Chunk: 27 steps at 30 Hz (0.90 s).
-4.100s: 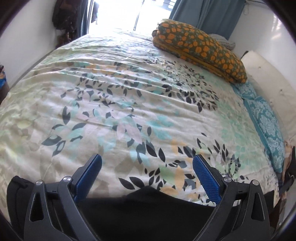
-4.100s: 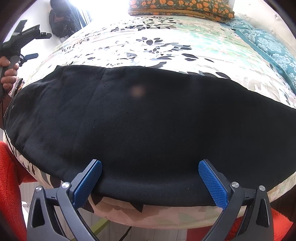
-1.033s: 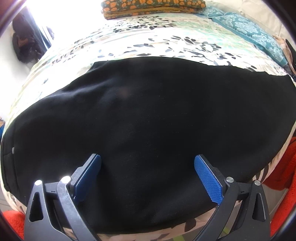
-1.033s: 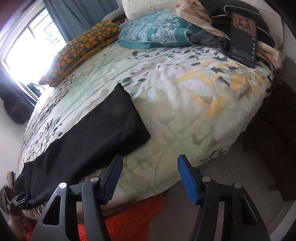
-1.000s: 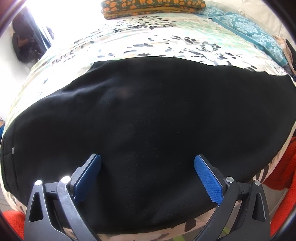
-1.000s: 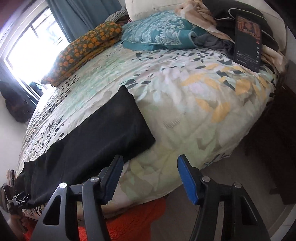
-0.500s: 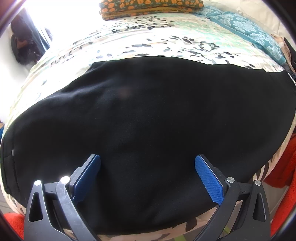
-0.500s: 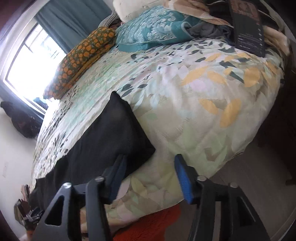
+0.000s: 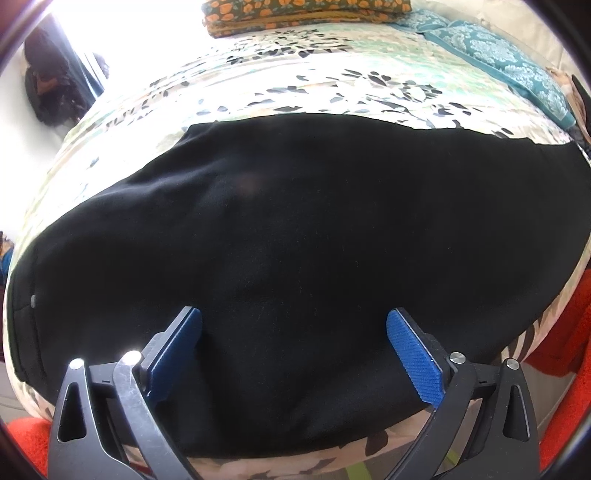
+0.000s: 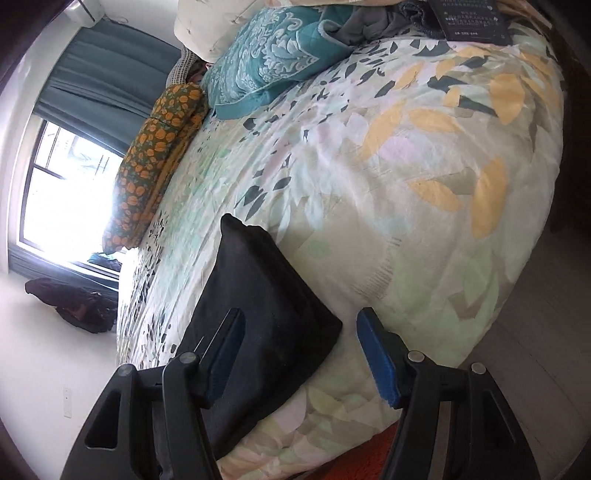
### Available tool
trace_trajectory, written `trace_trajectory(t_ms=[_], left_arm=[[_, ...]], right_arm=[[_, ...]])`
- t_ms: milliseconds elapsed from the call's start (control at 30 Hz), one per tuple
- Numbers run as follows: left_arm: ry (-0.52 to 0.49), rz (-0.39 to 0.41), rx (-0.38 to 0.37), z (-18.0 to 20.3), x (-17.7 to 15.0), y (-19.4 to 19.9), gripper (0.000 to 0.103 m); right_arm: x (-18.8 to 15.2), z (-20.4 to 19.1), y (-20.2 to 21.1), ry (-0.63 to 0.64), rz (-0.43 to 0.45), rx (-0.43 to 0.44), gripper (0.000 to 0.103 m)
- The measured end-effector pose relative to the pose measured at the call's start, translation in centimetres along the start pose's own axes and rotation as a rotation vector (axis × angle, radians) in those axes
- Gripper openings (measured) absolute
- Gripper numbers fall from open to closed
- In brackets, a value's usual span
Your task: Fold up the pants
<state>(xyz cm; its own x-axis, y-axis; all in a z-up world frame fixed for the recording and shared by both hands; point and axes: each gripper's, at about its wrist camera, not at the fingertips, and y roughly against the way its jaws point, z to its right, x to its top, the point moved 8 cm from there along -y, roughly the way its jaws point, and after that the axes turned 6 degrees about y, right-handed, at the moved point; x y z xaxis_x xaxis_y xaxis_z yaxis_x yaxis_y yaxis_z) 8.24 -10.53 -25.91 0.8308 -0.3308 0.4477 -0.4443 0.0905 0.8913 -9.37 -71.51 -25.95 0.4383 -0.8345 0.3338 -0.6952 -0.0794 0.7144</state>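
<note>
Black pants (image 9: 295, 236) lie flat along the near edge of a bed with a floral cover (image 9: 314, 77). My left gripper (image 9: 293, 347) is open and empty, hovering just above the pants' near edge, its blue pads wide apart. In the right wrist view the leg-hem end of the pants (image 10: 258, 295) lies on the floral cover (image 10: 406, 184). My right gripper (image 10: 297, 354) is open, tilted, with its jaws on either side of the near hem corner; the left pad is over the fabric, the right pad over bare cover.
An orange-patterned folded blanket (image 9: 306, 14) and a teal quilt (image 9: 498, 51) lie at the far side of the bed. A dark booklet (image 10: 472, 18) and grey clothes (image 10: 369, 26) sit by the pillows. Red rug (image 9: 561, 332) lies below the bed edge. A window (image 10: 62, 184) is behind.
My right gripper has moved in and tilted toward the pants' hem corner, which now sits between its jaws. My left gripper has stayed nearly still over the pants.
</note>
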Motion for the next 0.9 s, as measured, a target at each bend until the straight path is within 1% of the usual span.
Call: trace_trajectory(t_ms=[33, 67, 100, 133, 200, 300, 333, 367, 400, 433, 467, 500, 533, 567, 600, 700, 800, 900], left_arm=[[-0.009, 0.020, -0.014, 0.7, 0.3, 0.8, 0.100], [-0.025, 0.049, -0.040, 1.7, 0.7, 1.8, 0.100], [-0.048, 0.075, -0.070, 3.0, 1.1, 2.7, 0.100], [-0.078, 0.097, -0.103, 4.7, 1.6, 3.6, 0.100], [-0.152, 0.128, -0.171, 8.5, 2.5, 4.8, 0.100], [-0.261, 0.154, -0.268, 14.1, 2.9, 5.4, 0.100], [-0.280, 0.136, -0.303, 15.5, 2.6, 5.0, 0.100], [-0.291, 0.087, -0.331, 16.6, 1.9, 3.8, 0.100], [-0.296, 0.008, -0.335, 17.1, 0.8, 2.0, 0.100], [-0.291, -0.077, -0.323, 17.1, -0.5, 0.0, 0.100], [-0.306, -0.075, -0.296, 16.9, -1.2, -0.8, 0.100], [-0.347, -0.023, -0.282, 17.0, -1.3, -0.3, 0.100], [-0.361, -0.027, -0.270, 16.8, -1.5, 0.0, 0.100], [-0.343, -0.045, -0.281, 16.3, -1.5, 0.3, 0.099], [-0.306, -0.052, -0.310, 15.5, -1.2, 0.9, 0.099], [-0.125, -0.046, -0.363, 11.6, 0.5, 2.2, 0.099], [0.052, -0.043, -0.375, 6.6, 1.6, 2.6, 0.099], [0.180, -0.029, -0.359, 2.0, 1.8, 2.6, 0.099]], right_arm=[[-0.2, -0.3, -0.2, 0.007, -0.012, 0.008, 0.056], [-0.3, -0.4, -0.2, 0.019, -0.028, 0.011, 0.052], [-0.4, -0.6, -0.4, 0.030, -0.048, 0.008, 0.040], [-0.6, -0.6, -0.6, 0.042, -0.071, 0.003, 0.031], [-0.8, -0.4, -0.8, 0.058, -0.094, -0.003, 0.025], [-0.7, -0.6, -0.6, 0.049, -0.094, 0.009, 0.022], [-0.8, -0.8, -0.4, 0.042, -0.084, 0.018, 0.022], [-0.7, -1.0, -0.2, 0.032, -0.073, 0.030, 0.022], [-0.6, -1.2, 0.0, 0.020, -0.064, 0.040, 0.022], [-0.6, -1.2, 0.3, 0.008, -0.059, 0.049, 0.021], [-0.6, -1.4, 0.4, 0.001, -0.056, 0.053, 0.021], [-0.6, -1.7, 0.5, 0.001, -0.055, 0.058, 0.021], [-0.6, -2.3, 0.8, 0.008, -0.054, 0.069, 0.021], [-0.7, -3.2, 1.1, 0.026, -0.048, 0.080, 0.021], [-0.8, -4.6, 1.6, 0.054, -0.044, 0.100, 0.021], [-2.2, -10.0, 2.7, 0.155, -0.042, 0.182, 0.020], [-5.5, -16.2, 2.4, 0.229, -0.060, 0.272, 0.020], [-10.6, -22.0, 0.2, 0.265, -0.110, 0.355, 0.020]])
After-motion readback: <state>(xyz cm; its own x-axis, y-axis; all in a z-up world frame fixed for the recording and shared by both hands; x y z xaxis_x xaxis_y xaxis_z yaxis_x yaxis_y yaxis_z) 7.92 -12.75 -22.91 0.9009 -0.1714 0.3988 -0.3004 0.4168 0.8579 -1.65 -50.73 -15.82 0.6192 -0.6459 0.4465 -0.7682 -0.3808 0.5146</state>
